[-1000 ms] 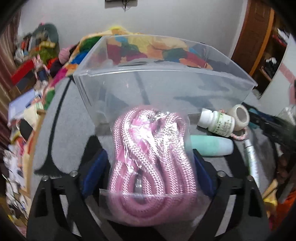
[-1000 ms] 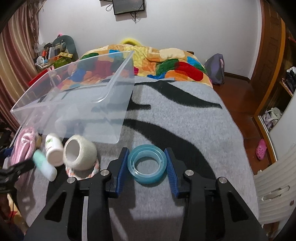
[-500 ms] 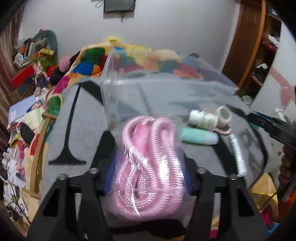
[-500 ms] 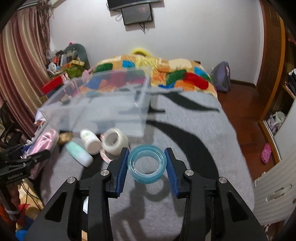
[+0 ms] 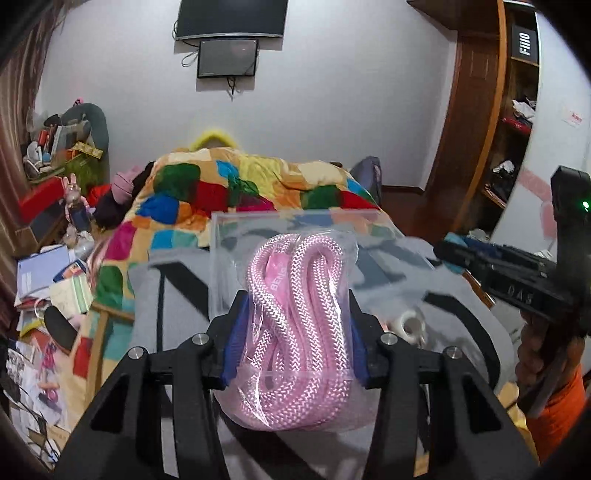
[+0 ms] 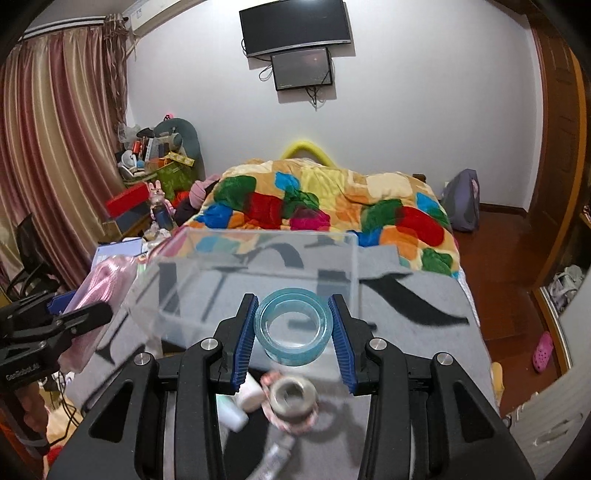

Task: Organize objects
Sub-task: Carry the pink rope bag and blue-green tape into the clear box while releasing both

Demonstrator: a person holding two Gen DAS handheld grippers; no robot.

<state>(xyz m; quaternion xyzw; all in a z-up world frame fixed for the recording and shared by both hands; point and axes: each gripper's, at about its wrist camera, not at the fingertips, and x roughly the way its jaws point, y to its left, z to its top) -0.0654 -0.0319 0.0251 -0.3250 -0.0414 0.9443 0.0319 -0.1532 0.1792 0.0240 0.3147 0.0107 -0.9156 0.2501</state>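
Both grippers have risen above the grey blanket (image 6: 424,332). The left gripper (image 5: 295,332) clamps the bagged pink rope (image 5: 295,325); the right gripper (image 6: 293,328) clamps the blue tape roll (image 6: 293,325), near the clear bin (image 6: 258,266).

A white wall (image 6: 424,110) carries two dark screens (image 6: 295,26), one above the other. Pink curtains (image 6: 55,147) hang left. A patchwork quilt (image 6: 332,206) covers the bed's far end, beside reddish wooden floor (image 6: 498,251).
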